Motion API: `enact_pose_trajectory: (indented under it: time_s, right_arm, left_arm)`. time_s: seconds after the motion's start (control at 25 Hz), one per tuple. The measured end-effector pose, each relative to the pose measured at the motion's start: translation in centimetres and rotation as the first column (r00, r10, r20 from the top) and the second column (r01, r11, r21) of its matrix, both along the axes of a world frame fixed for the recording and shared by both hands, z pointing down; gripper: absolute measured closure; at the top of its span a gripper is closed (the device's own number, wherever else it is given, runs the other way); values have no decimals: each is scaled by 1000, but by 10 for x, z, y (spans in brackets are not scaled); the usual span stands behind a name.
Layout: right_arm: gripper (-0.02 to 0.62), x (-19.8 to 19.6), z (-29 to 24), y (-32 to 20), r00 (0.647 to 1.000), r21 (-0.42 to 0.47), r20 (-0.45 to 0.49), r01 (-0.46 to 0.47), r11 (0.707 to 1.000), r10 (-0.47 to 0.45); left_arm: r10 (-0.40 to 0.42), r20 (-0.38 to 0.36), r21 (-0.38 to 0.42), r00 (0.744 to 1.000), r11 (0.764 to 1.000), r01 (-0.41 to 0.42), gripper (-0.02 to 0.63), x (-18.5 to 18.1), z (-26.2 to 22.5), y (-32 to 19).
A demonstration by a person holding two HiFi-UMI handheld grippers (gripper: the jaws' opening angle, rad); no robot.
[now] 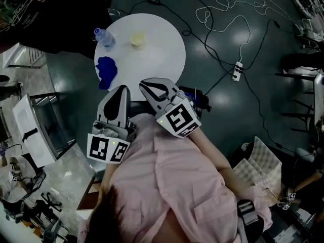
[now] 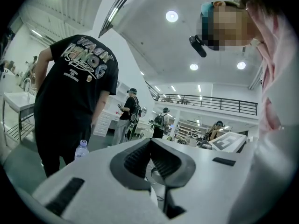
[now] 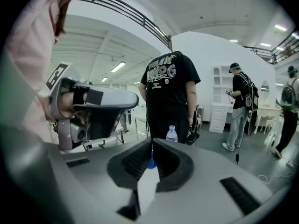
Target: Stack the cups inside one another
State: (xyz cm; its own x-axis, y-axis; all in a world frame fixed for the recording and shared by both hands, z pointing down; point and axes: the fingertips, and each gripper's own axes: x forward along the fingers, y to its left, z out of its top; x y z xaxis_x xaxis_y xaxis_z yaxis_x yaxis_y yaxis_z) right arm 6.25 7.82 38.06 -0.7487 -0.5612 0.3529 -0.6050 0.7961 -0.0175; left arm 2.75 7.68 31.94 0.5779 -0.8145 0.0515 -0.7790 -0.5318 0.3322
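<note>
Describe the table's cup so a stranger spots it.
Find the round white table on the dark floor. Near its far edge a small cup stands right of the water bottle. It alone is pale yellow, unlike the clear bottle and the blue thing.

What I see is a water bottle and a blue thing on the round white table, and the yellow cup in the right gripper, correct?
No. The yellow cup stands on the table too, as the head view shows; the right gripper is shut and empty. The water bottle and blue thing are there as said.
</note>
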Motion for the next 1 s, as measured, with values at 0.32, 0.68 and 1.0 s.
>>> enact_pose_trajectory:
  time_s: [0.32, 0.68, 1.0]
  right_arm:
    - [565, 5, -1, -5, 1000, -3, 20, -16, 1000, 16]
    - [565, 8, 1, 1, 1000, 1, 18, -4, 1000, 4]
    - [565, 10, -3, 12, 1000, 5, 25, 3, 1000, -3]
  left_arm:
    - [-9, 12, 4, 1000, 1000, 9, 591, 1, -1, -1]
    - [-12, 15, 9, 1000, 1000, 12, 592, 6, 0, 4]
    - [-24, 18, 16, 1000, 1000, 23, 591, 7, -3, 17]
